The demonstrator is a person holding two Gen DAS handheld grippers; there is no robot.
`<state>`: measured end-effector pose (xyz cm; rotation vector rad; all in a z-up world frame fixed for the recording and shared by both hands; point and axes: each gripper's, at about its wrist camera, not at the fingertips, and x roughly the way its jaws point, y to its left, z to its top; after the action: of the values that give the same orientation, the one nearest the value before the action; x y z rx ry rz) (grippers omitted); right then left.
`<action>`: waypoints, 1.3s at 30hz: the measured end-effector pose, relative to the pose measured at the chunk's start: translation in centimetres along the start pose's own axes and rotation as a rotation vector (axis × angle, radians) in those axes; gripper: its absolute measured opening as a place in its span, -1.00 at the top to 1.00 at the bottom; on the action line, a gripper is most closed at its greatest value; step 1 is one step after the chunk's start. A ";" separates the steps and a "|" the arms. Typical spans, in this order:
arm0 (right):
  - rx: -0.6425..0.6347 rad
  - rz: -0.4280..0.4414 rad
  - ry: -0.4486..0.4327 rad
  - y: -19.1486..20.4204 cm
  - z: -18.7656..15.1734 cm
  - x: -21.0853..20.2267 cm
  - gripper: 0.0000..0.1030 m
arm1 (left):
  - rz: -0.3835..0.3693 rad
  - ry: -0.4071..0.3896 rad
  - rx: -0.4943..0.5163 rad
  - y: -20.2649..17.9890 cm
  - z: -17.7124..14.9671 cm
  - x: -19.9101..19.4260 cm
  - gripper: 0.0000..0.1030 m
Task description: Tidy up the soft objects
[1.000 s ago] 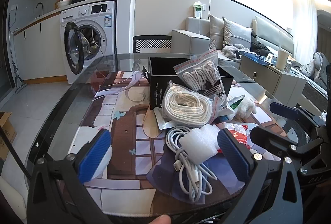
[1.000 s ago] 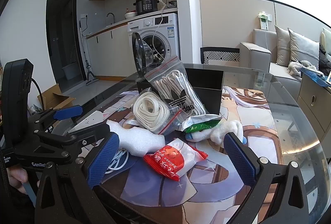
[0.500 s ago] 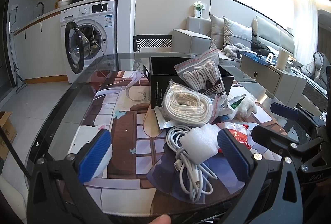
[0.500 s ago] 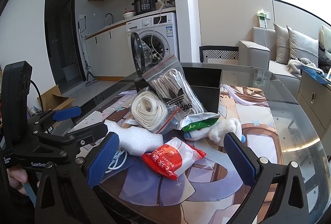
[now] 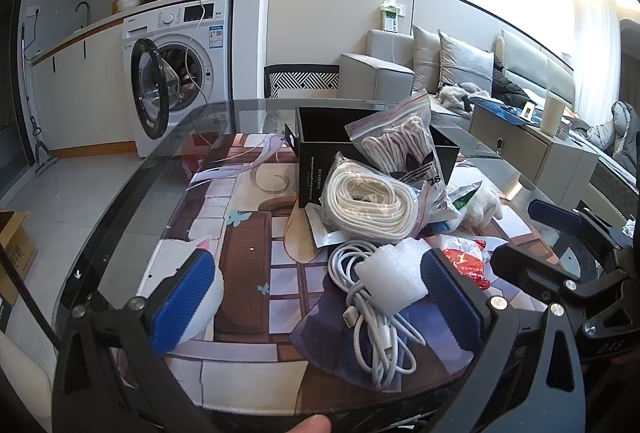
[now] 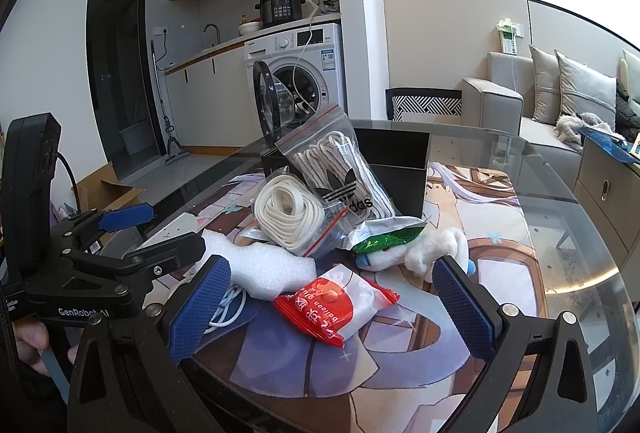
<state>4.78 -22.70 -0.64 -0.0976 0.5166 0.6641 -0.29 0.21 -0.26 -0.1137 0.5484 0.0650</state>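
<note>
table point(image 6: 560, 217): round glass top under a printed mat; every soft thing lies loose on it, so sorting looks not yet begun.
black box point(image 6: 404, 173): open at the back of the pile; what is inside cannot be seen.
laces bag point(image 6: 340, 173): leans against the box front.
cord bag point(image 6: 296, 217): just before the laces bag.
foam piece point(image 5: 394, 279): lies on the white cable point(image 5: 376, 321), close inside the right finger of the left tool.
plush toy point(image 6: 428, 251): beside the green packet point(image 6: 386, 235).
red packet point(image 6: 336, 303): nearest, between the right tool's fingers.
left tool point(image 5: 316, 309): spread wide, holding nothing.
right tool point(image 6: 330, 317): spread wide, holding nothing.
</note>
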 end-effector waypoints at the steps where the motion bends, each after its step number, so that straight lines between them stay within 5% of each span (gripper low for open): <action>1: 0.000 0.000 0.001 0.0 0.0 0.1 -0.99 | -0.001 0.000 0.000 0.0 0.0 0.0 -1.00; 32: -0.004 -0.004 0.002 0.0 0.0 0.2 -0.99 | -0.065 -0.046 -0.072 0.7 0.3 -0.7 -1.00; 39: -0.015 -0.009 0.010 0.1 -0.1 0.4 -0.99 | -0.043 -0.037 -0.023 0.4 0.0 -0.6 -1.00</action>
<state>4.93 -22.44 -0.90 -0.1173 0.5202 0.6594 -0.85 0.61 0.07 -0.1466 0.5077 0.0317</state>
